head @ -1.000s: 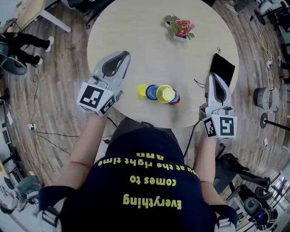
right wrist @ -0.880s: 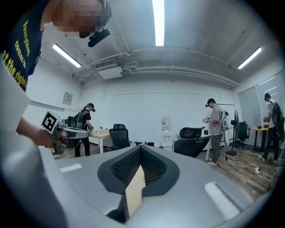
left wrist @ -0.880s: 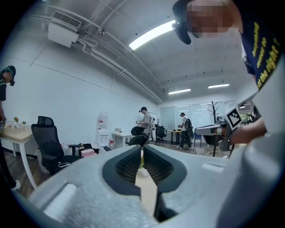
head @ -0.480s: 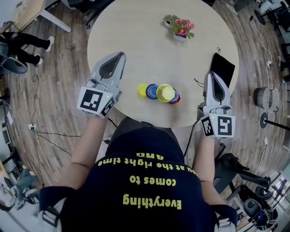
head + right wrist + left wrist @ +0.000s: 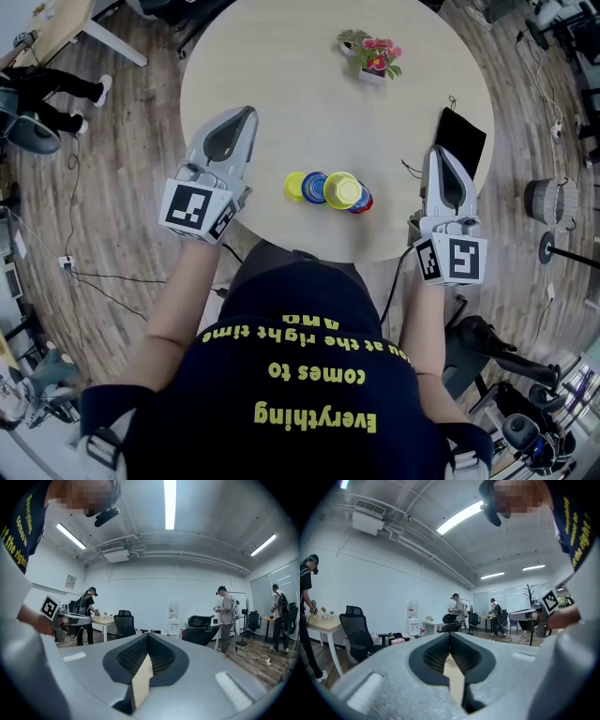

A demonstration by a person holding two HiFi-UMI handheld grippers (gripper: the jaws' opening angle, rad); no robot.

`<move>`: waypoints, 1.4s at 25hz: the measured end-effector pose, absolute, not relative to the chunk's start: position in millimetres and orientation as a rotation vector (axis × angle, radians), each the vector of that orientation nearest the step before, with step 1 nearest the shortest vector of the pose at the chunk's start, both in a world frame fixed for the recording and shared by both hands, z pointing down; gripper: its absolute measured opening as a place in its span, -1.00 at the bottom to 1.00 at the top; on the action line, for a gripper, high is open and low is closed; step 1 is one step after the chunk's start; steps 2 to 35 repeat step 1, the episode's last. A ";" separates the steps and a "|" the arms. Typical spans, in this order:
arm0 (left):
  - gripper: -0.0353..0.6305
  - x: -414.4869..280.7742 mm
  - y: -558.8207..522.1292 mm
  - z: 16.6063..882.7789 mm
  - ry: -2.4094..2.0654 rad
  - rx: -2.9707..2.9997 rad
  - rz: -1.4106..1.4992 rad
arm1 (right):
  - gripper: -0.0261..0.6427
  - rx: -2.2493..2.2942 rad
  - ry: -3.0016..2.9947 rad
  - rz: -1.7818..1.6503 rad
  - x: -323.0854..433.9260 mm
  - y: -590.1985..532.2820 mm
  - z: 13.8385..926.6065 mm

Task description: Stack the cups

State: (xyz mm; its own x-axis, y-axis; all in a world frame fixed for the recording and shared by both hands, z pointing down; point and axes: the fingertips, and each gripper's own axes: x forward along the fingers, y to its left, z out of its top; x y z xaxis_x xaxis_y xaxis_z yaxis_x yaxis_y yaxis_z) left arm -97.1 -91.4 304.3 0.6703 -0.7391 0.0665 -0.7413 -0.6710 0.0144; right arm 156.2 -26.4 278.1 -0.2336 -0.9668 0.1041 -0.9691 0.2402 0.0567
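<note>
Head view: the cups (image 5: 330, 192) sit in a tight cluster on the round table (image 5: 300, 94), close to its near edge and about midway along it. A small yellow one, a blue one and a larger yellow one touch or overlap in a row, with a red rim showing at the table-right end. Whether they are nested cannot be told from above. The left gripper (image 5: 246, 114) is held over the table's left edge and the right gripper (image 5: 441, 153) over its right near edge. Both are well apart from the cups. In the left gripper view the ribbed pads (image 5: 440, 651) are clenched together with nothing between them. The right gripper view shows the same: pads (image 5: 158, 654) pressed tip to tip, nothing gripped. Each gripper carries a cube with black-and-white square markers (left cube (image 5: 197, 206), right cube (image 5: 453, 261)); these bear no readable letters. The person's dark shirt (image 5: 309, 375) has yellow print, upside down in the head view, reading "Everything comes to", then partly cut "…ou at the right time", then "and". A flower pot (image 5: 372, 58) stands on the table's far side. A black flat object (image 5: 459, 141) lies at the table's right edge.
</note>
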 end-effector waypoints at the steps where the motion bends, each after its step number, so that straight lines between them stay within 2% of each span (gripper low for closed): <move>1: -0.88 -97.3 -91.3 304.2 -1.258 2.835 0.086 | -0.89 1.867 -2.378 0.028 156.2 -26.1 277.9; 35: -0.88 -97.3 -91.3 304.2 -1.258 2.835 0.086 | -0.89 1.867 -2.378 0.028 156.2 -26.1 277.9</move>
